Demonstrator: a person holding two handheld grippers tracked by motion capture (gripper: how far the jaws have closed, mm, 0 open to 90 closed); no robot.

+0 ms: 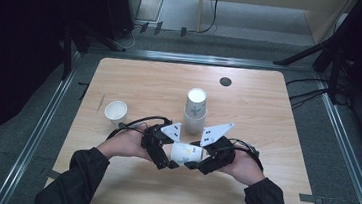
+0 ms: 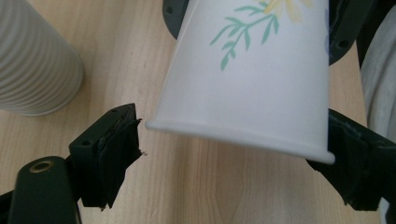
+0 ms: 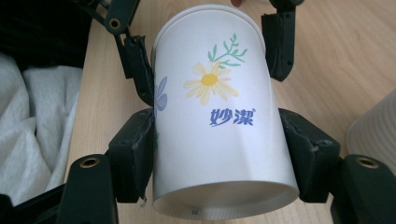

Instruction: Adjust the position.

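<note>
two grippers meet on a flowered paper cup (image 1: 185,153) held on its side just above the table (image 1: 265,140).

right gripper (image 3: 219,156): both jaws pressed on the cup's sides near its base, gripping it. left gripper (image 2: 233,144): jaws apart around the rim end, left jaw w/ a gap, right jaw touching. cup is just in front of the stacked cups (image 1: 195,111), toward the person; a small white cup (image 1: 115,112) stands well left of the stack.
</note>
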